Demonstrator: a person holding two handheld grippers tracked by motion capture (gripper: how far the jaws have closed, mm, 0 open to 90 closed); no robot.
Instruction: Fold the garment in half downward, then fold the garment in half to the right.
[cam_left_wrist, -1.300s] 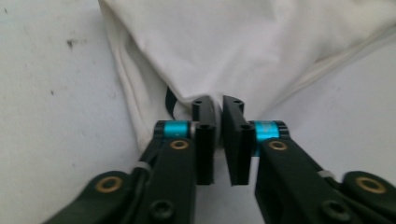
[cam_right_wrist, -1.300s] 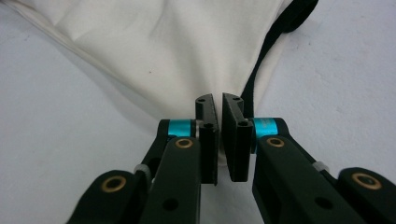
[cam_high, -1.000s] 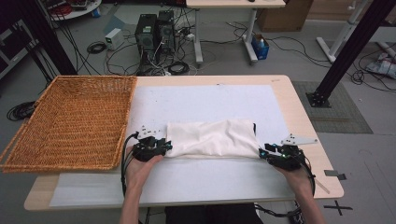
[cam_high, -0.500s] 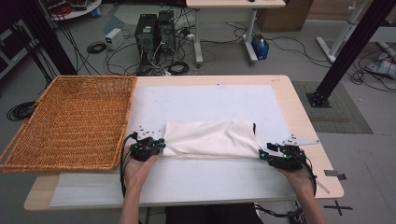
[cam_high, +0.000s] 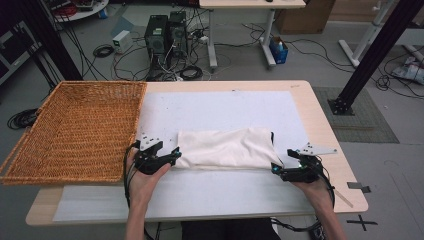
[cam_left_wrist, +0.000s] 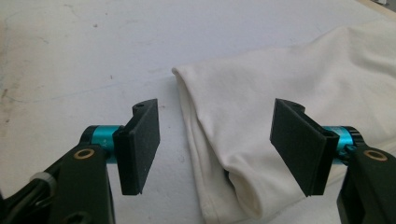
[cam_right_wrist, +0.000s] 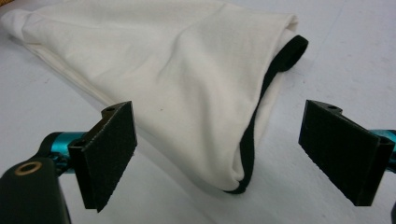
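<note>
A folded cream cloth (cam_high: 227, 148) lies on the desk (cam_high: 300, 100) with its long axis running left to right, between the two grippers. The left gripper (cam_high: 174, 155) sits at the cloth's left end, the right gripper (cam_high: 274, 169) at its right end, each about equally near. Both have just been opening; their jaws now stand apart and empty, with the cloth's ends lying loose between them. A wicker basket (cam_high: 75, 130) waits at the left.

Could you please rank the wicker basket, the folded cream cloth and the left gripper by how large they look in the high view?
1. wicker basket
2. folded cream cloth
3. left gripper
</note>
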